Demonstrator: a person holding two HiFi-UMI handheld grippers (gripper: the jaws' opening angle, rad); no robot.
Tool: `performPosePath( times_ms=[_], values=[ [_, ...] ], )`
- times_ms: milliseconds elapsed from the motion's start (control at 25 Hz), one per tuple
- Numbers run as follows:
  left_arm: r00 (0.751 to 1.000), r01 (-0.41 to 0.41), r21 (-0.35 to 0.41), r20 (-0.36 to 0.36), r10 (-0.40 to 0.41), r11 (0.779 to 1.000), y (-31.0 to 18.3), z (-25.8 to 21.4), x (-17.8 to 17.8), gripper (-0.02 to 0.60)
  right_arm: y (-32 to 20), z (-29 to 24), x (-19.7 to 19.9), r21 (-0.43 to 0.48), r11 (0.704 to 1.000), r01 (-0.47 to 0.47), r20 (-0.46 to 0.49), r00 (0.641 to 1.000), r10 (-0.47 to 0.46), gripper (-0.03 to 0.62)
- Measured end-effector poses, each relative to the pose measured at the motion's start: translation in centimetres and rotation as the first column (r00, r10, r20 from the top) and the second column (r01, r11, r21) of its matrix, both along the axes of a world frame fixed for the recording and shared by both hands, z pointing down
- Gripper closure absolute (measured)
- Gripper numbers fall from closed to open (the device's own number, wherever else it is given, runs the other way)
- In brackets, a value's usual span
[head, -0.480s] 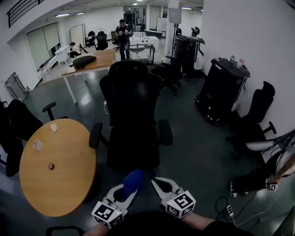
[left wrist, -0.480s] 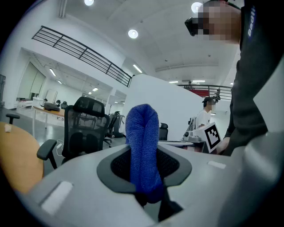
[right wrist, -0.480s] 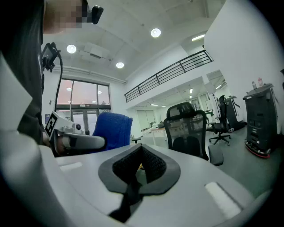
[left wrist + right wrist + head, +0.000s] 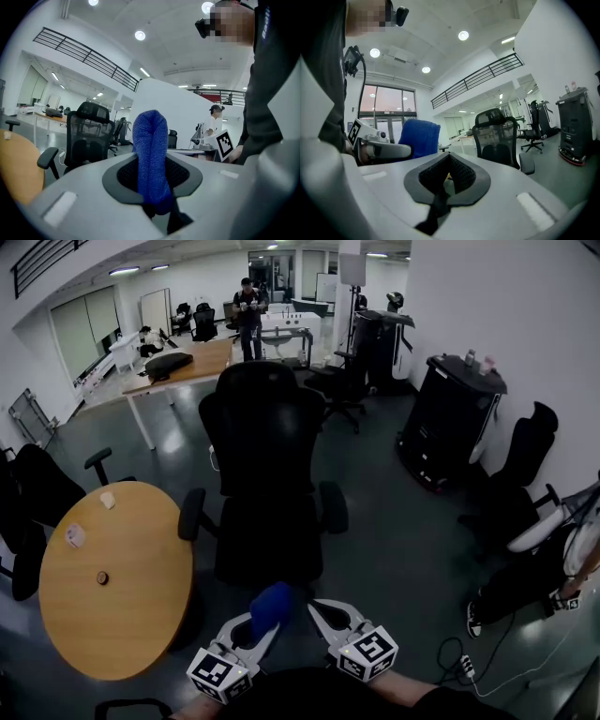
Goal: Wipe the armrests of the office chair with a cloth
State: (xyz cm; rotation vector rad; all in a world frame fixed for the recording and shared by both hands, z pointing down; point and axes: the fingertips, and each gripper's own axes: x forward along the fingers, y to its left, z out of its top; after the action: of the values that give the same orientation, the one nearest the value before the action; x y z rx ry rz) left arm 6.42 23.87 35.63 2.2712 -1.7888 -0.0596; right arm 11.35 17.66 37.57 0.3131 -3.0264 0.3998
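Left gripper, right gripper: pale grey shells, black ribbed pads. White marker cubes with black squares. Dark long-sleeved top.

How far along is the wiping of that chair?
Done: the blue cloth is pinched in the left claw. The right claw is shut and empty. Still to do: all the wiping. The chair stands ahead, apart from both claws, and neither armrest is touched yet.

White walls and a glossy grey floor surround a round wooden table under ceiling lights.
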Motion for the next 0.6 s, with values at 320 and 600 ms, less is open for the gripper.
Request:
performPosePath(
  times_ms=[320, 600],
  values=[
    [0.999, -0.035, -0.065, -0.034, 0.032, 0.997, -2.1, 1.8, 2.1, 0.46, -1.2, 2.9, 2.1, -0.083, 0.996, -0.019, -0.035, 0.999, 0.017, 0.591],
    [0.999, -0.046, -0.116, -0.024, 0.044, 0.992, -8.3, 3.7, 5.4, 0.46, -6.4, 5.8, 7.3, -0.164, 0.983, -0.083, -0.063, 0.995, 0.073, 0.589]
  ],
)
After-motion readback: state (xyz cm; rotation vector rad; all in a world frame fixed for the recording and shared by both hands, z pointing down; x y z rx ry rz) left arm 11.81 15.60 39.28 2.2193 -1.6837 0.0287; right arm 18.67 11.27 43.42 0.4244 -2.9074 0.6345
